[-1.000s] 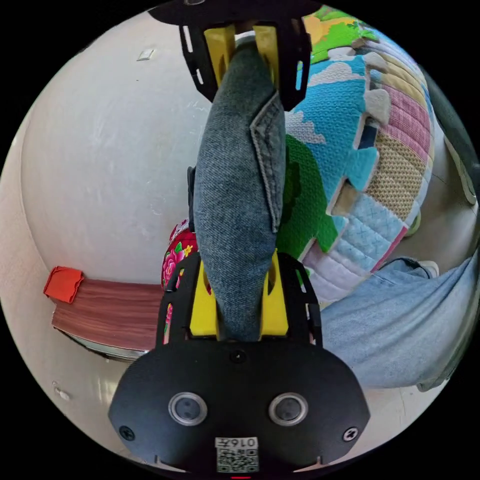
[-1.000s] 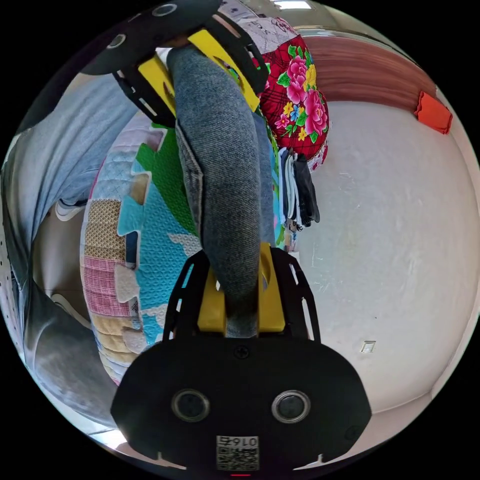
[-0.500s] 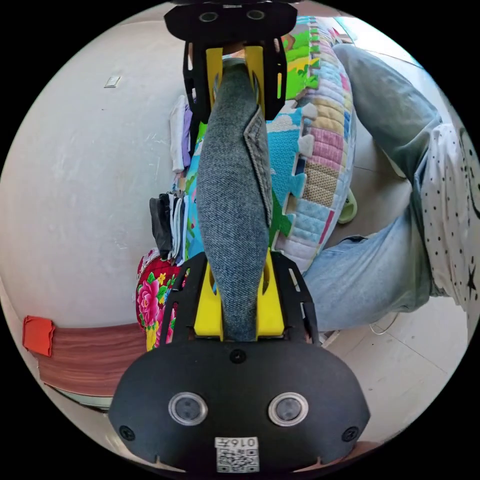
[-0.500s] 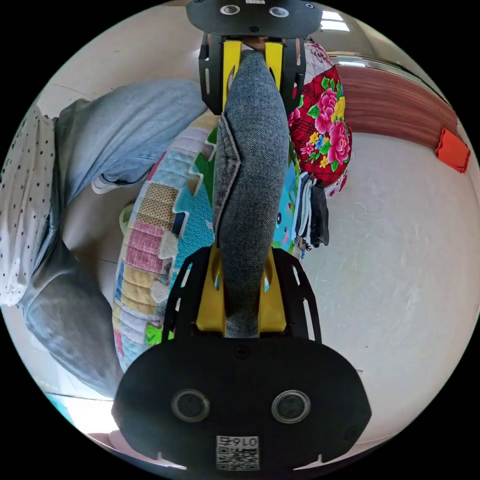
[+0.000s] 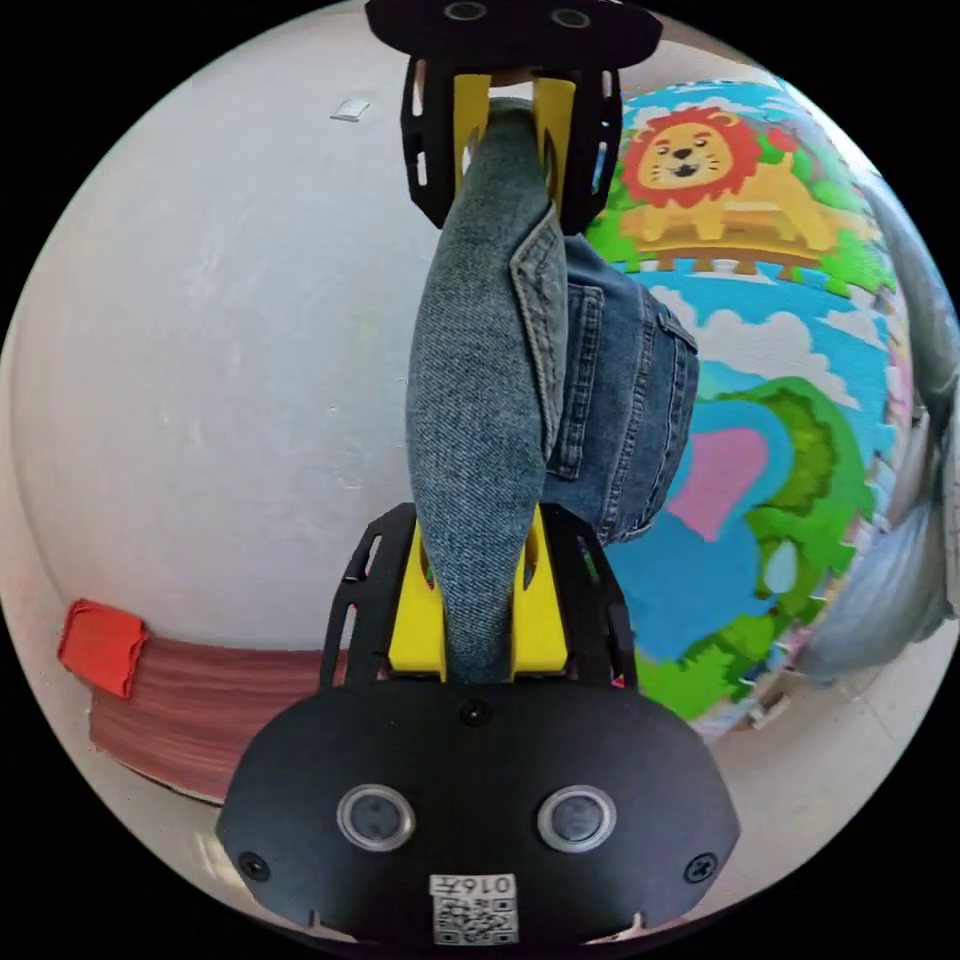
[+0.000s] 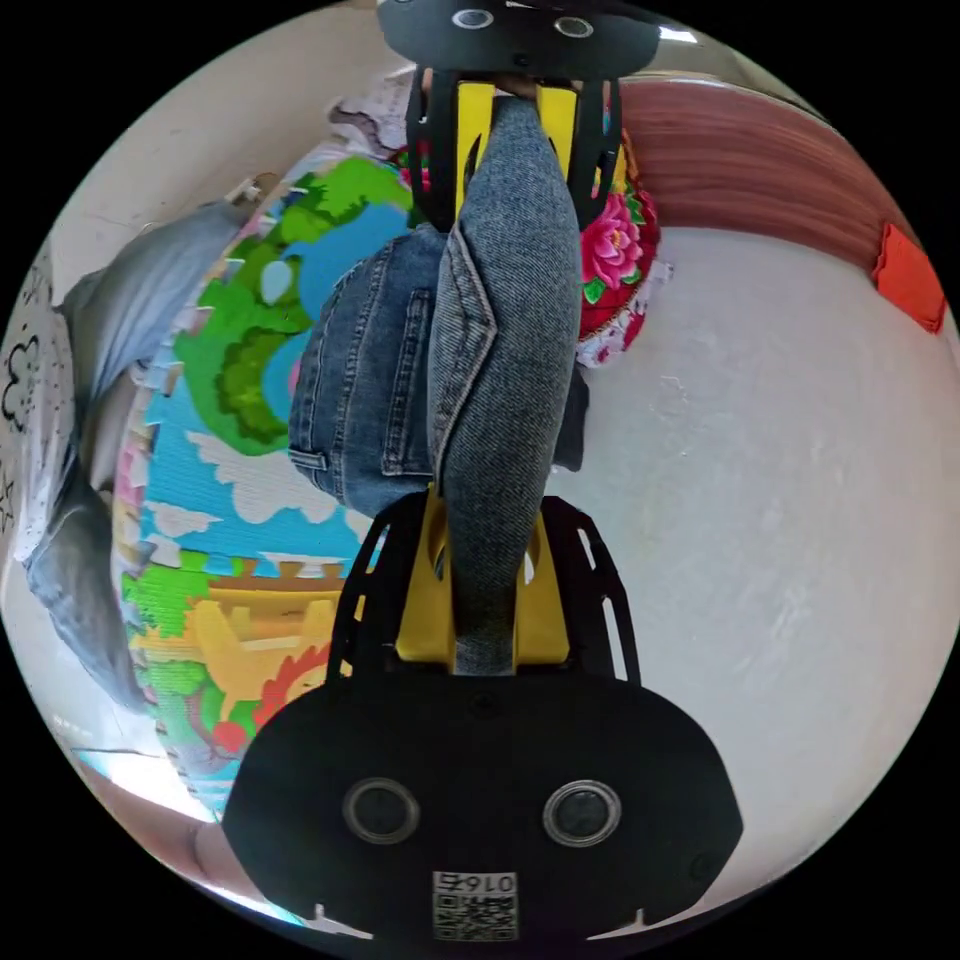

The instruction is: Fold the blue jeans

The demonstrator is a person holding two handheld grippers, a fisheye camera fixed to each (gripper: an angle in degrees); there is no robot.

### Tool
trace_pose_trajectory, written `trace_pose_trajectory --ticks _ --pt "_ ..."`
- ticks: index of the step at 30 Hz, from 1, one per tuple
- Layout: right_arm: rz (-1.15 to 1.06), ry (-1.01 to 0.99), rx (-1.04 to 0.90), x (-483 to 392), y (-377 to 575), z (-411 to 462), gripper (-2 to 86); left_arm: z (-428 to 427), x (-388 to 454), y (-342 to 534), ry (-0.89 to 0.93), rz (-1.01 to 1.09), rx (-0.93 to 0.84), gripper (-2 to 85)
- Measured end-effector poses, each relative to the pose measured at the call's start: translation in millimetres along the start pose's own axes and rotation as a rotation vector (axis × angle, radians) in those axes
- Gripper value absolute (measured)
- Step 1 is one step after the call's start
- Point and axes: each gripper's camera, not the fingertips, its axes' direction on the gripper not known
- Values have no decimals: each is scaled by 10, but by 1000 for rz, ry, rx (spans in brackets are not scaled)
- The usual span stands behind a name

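The blue jeans (image 5: 480,400) are stretched as a taut denim band between my two grippers. In the left gripper view my left gripper (image 5: 480,535) is shut on one end, and the right gripper (image 5: 512,110) facing it at the top grips the other end. The rest of the jeans (image 5: 625,400), with seams and a pocket edge, hangs beside the band over the play mat (image 5: 760,480). In the right gripper view the right gripper (image 6: 485,530) is shut on the band (image 6: 505,330), the left gripper (image 6: 515,120) holds the far end, and the hanging part (image 6: 365,400) lies to the left.
A colourful foam play mat with a lion picture (image 6: 230,560) lies under the jeans. A floral bundle (image 6: 612,255) sits by a wooden strip (image 6: 760,150) with an orange piece (image 6: 908,280). A person's light-jeaned leg (image 6: 110,320) is at the mat's edge. A pale wall (image 5: 220,350) is alongside.
Both cameras have swung toward the mat's lion picture, and the hanging body of the jeans now shows beside the band. Both grippers keep their hold on the band.
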Motion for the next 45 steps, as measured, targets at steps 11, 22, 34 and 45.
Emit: trace_pose_trajectory --ticks 11,22,34,45 --pt "159 674 -239 303 -1135 3329 82 3529 985 57 -394 60 -177 93" --pt "-6 514 -306 -975 -916 4617 73 4177 2071 567 -190 17 -221 83" --pt "388 363 154 -1840 1180 4320 38 3112 1936 2702 -117 -716 135 -3" --pt "1112 -209 36 -1494 2033 5950 -4 4615 1941 2749 457 -1207 -32 -10"
